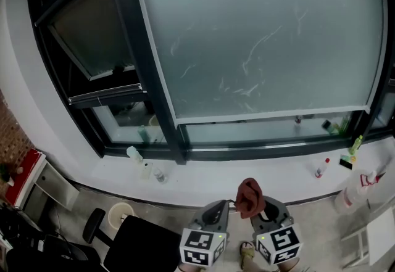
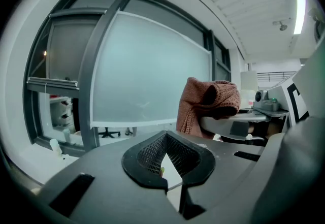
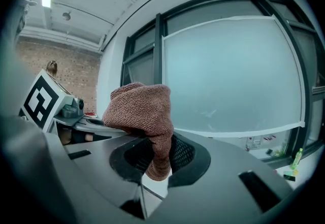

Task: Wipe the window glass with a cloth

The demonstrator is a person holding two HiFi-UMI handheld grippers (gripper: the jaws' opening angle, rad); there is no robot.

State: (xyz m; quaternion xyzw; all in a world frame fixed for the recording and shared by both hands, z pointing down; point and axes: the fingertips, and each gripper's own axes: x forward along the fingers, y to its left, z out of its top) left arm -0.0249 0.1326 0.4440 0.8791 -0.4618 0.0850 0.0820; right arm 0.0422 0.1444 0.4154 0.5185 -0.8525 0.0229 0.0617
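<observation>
The big frosted window glass (image 1: pixel 259 36) fills the upper middle of the head view, streaked with faint smears. A reddish-brown knitted cloth (image 1: pixel 250 195) hangs bunched from my right gripper (image 1: pixel 258 206), whose jaws are shut on it below the sill. In the right gripper view the cloth (image 3: pixel 142 111) droops over the right gripper (image 3: pixel 160 141) with the glass (image 3: pixel 233 75) beyond. My left gripper (image 1: pixel 221 204) sits just left of it, shut and holding nothing. The left gripper view shows its jaws (image 2: pixel 165 136) closed, the cloth (image 2: pixel 208 103) to the right and the glass (image 2: pixel 147 70) ahead.
The white sill (image 1: pixel 203 175) carries a white bottle (image 1: pixel 134 153) at the left and a red-capped spray bottle (image 1: pixel 321 168) and a green bottle (image 1: pixel 357 144) at the right. A black chair (image 1: pixel 139 246) and a white bucket (image 1: pixel 120 215) stand at lower left. A side window (image 1: pixel 92 30) is open.
</observation>
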